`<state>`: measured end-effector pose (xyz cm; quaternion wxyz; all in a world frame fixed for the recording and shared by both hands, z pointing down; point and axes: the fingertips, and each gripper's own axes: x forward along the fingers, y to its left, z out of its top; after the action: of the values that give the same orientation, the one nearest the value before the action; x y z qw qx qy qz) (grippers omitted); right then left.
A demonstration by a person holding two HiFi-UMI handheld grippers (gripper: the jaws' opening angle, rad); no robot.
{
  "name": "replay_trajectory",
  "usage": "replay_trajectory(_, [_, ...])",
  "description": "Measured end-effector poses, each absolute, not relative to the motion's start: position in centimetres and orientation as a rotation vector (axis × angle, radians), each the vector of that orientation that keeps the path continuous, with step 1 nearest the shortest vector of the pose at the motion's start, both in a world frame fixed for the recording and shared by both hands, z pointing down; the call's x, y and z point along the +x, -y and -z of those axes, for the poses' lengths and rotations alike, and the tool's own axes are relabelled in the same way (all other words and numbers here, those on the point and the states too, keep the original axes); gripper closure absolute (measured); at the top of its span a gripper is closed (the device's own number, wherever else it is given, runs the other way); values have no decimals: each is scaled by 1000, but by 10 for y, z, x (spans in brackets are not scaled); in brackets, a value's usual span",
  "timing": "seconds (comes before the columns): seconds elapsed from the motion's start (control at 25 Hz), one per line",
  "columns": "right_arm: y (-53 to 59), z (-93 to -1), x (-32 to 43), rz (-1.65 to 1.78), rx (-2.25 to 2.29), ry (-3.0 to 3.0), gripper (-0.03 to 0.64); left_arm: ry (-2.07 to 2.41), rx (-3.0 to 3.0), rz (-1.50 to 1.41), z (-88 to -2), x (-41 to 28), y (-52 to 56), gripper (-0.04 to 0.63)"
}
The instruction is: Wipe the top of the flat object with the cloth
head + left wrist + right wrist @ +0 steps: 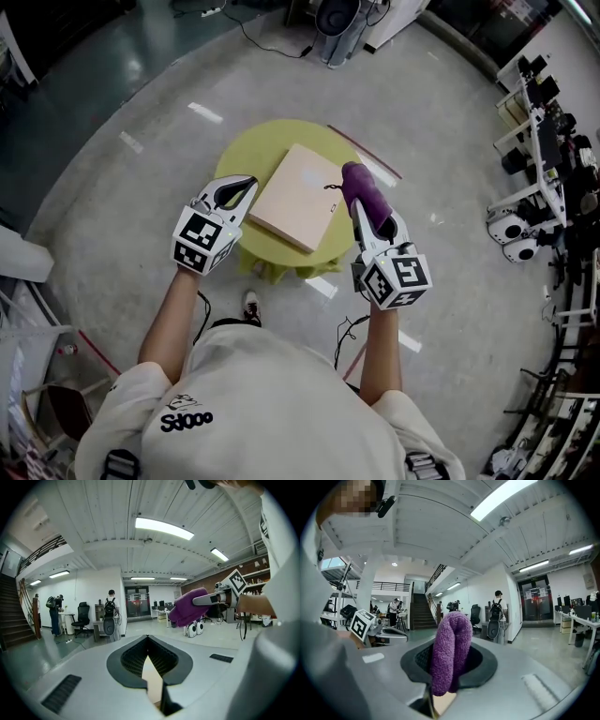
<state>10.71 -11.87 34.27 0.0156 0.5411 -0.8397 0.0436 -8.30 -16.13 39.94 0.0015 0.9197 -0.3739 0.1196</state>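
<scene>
Flat object (298, 195) covers most of the round table (246, 155). Bare yellow margin is widest along the far-left arc and thin on your near side.

Your left gripper (246, 184), jaws together at the tips, hangs over the object's left corner. Your right gripper (367, 225), clamped on the purple cloth (361, 192), crowds its right edge. You have free surface across the top between them.

Red strip (366, 152) lies on the floor just past the table's right side. Cables (349, 328) trail by your feet. Racks (544, 141) stand well apart on the right.
</scene>
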Motion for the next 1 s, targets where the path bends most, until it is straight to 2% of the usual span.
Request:
replay_trajectory(0.68, [228,-414,100,-263,1600,2461,534,1181,2720,-371,-441,-113,222,589])
replay_trajectory(1.0, [287,-474,115,-189,1505,2315,534,1270,2616,-400,-464,-111,240,589])
